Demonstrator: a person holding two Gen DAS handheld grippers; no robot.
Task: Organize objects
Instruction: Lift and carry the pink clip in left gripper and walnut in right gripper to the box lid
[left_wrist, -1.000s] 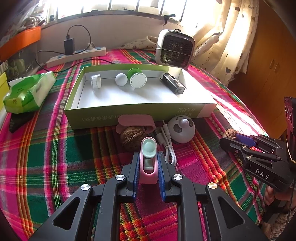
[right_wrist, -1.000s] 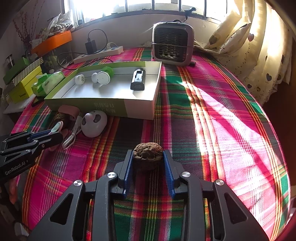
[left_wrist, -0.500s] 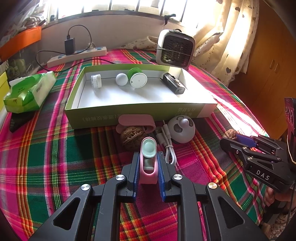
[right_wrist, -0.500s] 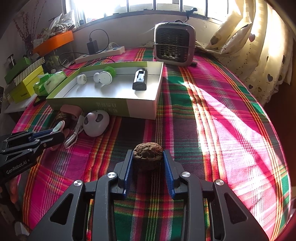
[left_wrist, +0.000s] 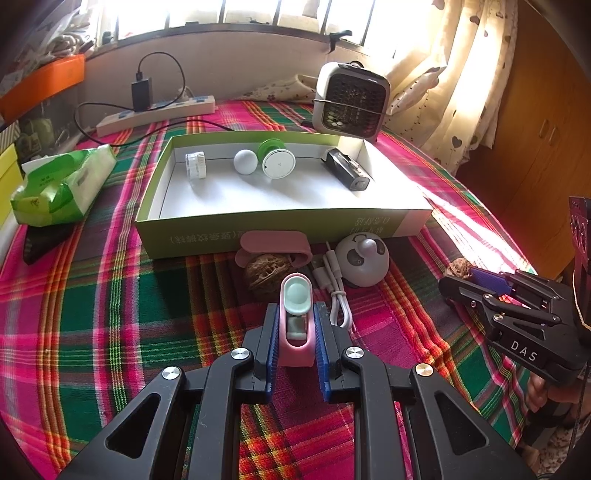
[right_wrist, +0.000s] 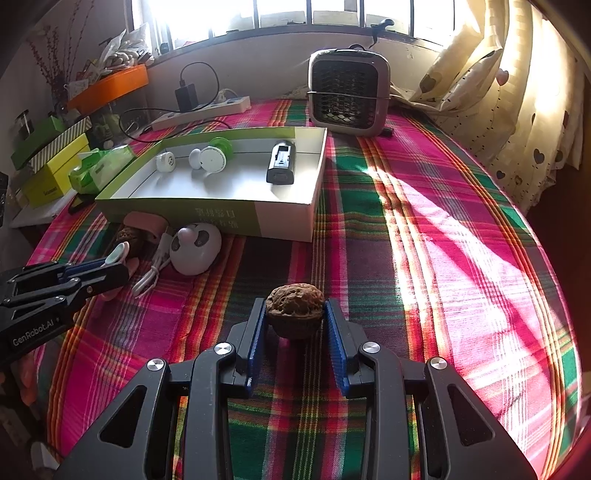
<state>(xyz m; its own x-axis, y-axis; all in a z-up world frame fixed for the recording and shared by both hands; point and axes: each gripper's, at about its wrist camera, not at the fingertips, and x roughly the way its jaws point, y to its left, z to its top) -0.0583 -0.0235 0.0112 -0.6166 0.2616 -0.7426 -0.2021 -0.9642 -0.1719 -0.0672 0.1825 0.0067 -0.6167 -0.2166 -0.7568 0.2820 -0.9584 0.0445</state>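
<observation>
My left gripper (left_wrist: 295, 314) is shut on a small pink holder with a pale green insert (left_wrist: 295, 317), just above the plaid cloth. A second walnut (left_wrist: 263, 273), a pink case (left_wrist: 275, 243), a white cable (left_wrist: 334, 291) and a white panda gadget (left_wrist: 364, 258) lie right beyond it. My right gripper (right_wrist: 294, 314) is shut on a brown walnut (right_wrist: 294, 308) over the cloth. The open green-and-white box (left_wrist: 258, 229) behind holds a small clear jar (left_wrist: 195, 165), a white ball (left_wrist: 245, 161), a green-and-white disc (left_wrist: 277, 160) and a black device (left_wrist: 345, 169).
A grey fan heater (left_wrist: 351, 101) stands behind the box. A power strip with charger (left_wrist: 155, 110) lies at the back left, a green tissue pack (left_wrist: 61, 184) at the left. Curtains (right_wrist: 517, 103) hang on the right. Boxes and an orange tray (right_wrist: 110, 86) crowd the far left.
</observation>
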